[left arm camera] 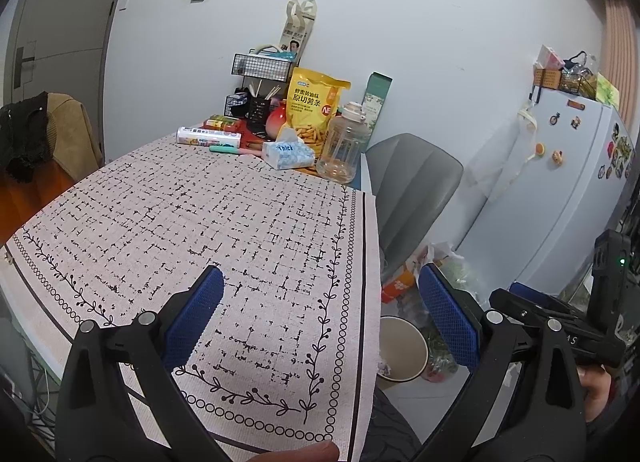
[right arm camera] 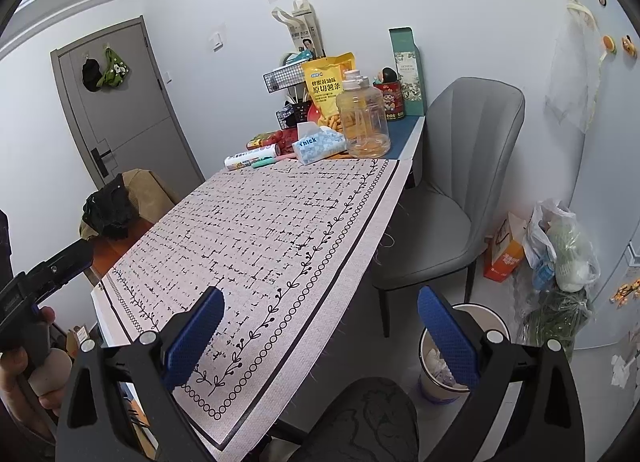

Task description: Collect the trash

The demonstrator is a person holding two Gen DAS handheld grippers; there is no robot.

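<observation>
Over the patterned tablecloth [left arm camera: 240, 221], both grippers' jaws gape empty; trash bin [right arm camera: 440, 362] sits on floor.

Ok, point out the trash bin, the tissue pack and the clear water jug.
trash bin [right arm camera: 486, 312], right wrist view, far rim.
tissue pack [left arm camera: 289, 155], left wrist view, printed front face.
clear water jug [right arm camera: 363, 117], right wrist view, body.

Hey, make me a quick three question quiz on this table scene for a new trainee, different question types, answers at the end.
1. True or false: the left gripper is holding a piece of trash.
2. What stands nearest the tissue pack? A) clear jug B) grey chair C) door
3. Fill in: the trash bin stands on the ____, beside the table.

Key: 1 false, its jaws are open and empty. 2 A. 3 floor.
</observation>
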